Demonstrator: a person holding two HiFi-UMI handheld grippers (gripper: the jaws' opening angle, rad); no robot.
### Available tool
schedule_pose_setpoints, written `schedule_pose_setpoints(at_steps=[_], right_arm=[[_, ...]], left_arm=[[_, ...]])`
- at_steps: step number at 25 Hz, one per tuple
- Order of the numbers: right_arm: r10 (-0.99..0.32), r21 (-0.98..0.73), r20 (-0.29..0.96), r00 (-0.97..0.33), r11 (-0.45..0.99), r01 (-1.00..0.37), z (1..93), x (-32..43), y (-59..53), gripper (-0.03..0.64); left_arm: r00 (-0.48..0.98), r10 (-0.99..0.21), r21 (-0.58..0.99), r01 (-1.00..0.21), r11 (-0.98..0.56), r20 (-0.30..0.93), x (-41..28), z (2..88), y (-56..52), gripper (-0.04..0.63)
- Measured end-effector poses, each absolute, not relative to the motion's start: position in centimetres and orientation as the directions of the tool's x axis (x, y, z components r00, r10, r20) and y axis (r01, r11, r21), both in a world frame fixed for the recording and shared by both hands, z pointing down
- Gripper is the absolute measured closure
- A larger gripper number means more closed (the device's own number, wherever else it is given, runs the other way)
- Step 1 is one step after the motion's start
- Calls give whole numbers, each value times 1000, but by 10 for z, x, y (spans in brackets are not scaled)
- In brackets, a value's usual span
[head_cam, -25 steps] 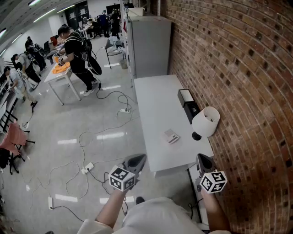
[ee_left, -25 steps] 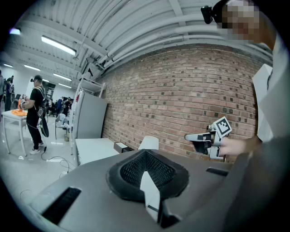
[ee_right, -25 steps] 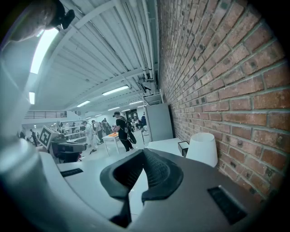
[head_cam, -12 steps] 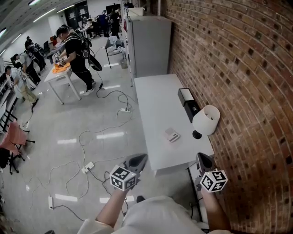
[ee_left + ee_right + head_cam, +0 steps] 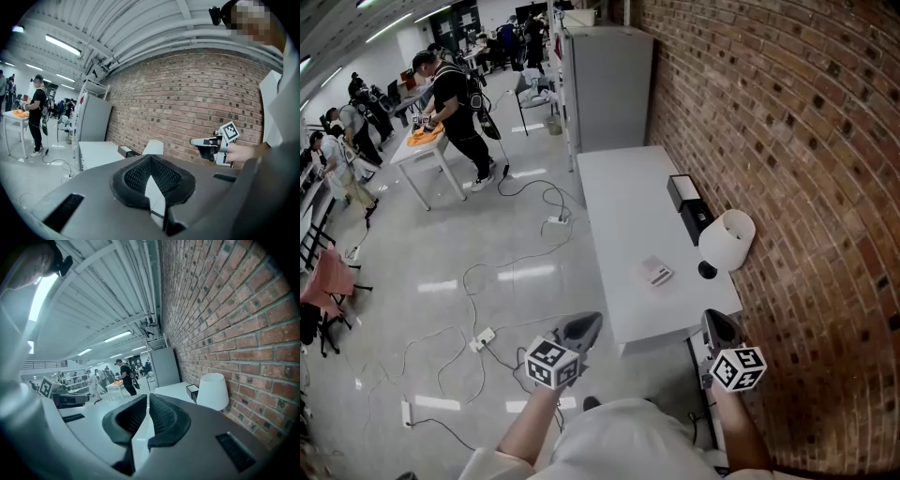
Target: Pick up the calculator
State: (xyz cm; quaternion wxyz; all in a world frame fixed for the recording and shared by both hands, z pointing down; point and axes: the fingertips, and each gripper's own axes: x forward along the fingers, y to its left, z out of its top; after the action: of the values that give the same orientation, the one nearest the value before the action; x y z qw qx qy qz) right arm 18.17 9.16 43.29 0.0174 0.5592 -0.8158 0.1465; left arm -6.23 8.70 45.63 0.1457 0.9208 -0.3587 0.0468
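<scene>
Head view: calculator (image 5: 654, 271) flat on white table (image 5: 619, 187), left of lamp (image 5: 727, 241); left gripper (image 5: 585, 324) and right gripper (image 5: 715, 324) short of table's near edge, well apart from calculator | Left gripper view: jaws clenched together, nothing between | Right gripper view: jaws opening, slim gap, nothing between

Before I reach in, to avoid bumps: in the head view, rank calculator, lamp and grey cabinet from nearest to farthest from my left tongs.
1. calculator, middle of the table, nearest the left tongs
2. lamp, at the table's right edge by the brick wall
3. grey cabinet, beyond the table's far end
</scene>
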Motion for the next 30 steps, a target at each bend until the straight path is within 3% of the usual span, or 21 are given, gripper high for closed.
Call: schedule_pose_setpoints(at_steps=[18, 30], right_arm=[[-910, -244, 225, -349, 294, -924, 448, 131, 99, 434], [-919, -229, 246, -307, 253, -940, 458, 105, 107, 408]], left_arm=[[766, -615, 255, -642, -723, 186, -109, 467, 89, 581], [791, -579, 270, -612, -743, 199, -133, 480, 87, 581]])
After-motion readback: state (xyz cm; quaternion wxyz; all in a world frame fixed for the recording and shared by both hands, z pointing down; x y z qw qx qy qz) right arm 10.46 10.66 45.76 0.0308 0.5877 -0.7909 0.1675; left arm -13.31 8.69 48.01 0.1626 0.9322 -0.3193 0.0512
